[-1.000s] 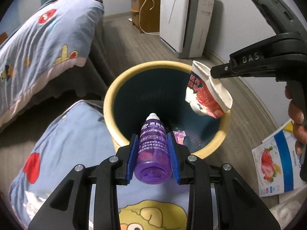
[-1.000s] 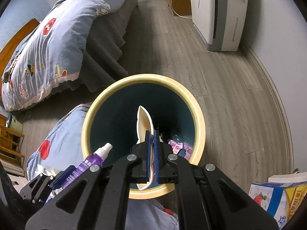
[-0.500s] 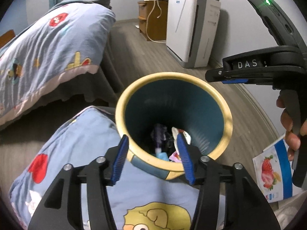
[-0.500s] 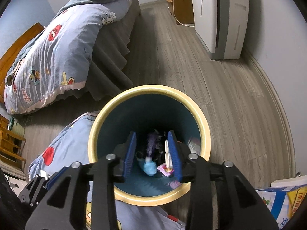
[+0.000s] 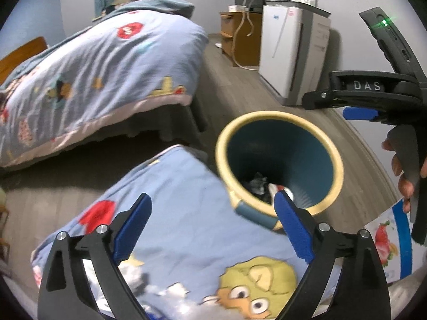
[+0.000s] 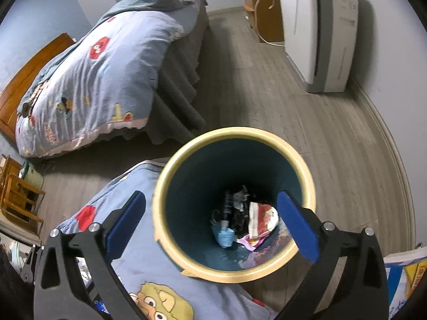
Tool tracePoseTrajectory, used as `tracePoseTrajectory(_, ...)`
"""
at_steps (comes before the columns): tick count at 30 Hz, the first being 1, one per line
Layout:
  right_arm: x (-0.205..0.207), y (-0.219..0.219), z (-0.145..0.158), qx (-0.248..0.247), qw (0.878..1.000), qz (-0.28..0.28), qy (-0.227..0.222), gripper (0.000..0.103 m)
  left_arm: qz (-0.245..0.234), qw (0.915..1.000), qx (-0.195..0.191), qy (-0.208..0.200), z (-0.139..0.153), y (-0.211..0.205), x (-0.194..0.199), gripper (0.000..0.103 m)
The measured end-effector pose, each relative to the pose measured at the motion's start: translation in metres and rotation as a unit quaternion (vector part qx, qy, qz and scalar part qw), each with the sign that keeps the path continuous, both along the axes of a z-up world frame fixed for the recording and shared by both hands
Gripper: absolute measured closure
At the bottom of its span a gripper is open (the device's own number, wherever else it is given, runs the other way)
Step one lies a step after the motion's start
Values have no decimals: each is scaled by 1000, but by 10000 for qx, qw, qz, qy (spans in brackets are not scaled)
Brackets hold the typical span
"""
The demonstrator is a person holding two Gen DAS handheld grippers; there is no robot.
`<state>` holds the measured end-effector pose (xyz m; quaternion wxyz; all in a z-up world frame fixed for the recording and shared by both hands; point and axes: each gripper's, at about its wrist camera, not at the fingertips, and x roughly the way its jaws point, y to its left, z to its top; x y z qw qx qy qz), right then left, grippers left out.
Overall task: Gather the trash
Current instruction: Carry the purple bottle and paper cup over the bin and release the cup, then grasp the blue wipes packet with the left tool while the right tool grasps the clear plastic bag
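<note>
bin [image 6: 301, 170]: yellow rim, upright | crumpled wrapper [image 6: 260, 220], bottle [image 6: 226, 208]: inside, at bottom

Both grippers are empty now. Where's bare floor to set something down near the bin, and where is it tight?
Bare floor lies between the bin and the white appliance, and between the bed and that appliance. It is tight on the bin's near side: the cartoon quilt presses against it, and a strawberry package lies right.

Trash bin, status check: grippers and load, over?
Left gripper open, empty. Right gripper open, empty, above trash bin. Strawberry wrapper lies inside. Nothing blocking the opening.
</note>
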<state>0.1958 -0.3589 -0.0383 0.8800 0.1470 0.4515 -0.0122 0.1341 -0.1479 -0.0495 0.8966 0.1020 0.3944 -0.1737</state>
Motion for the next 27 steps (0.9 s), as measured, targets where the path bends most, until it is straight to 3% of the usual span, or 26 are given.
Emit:
tracePoseTrajectory(11, 0, 62, -2, 83, 9987, 473, 164, 6, 651, 9978, 52, -129, 20, 87, -10, 9)
tracePoseTrajectory(22, -14, 153, -12, -76, 9902, 1347, 366, 6, 1356, 9906, 201, 24, 11, 176, -27, 9)
tracePoseTrajectory(27, -37, 174, -16, -20, 9879, 1462, 515, 6, 1601, 9867, 174, 207, 3, 207, -44, 9)
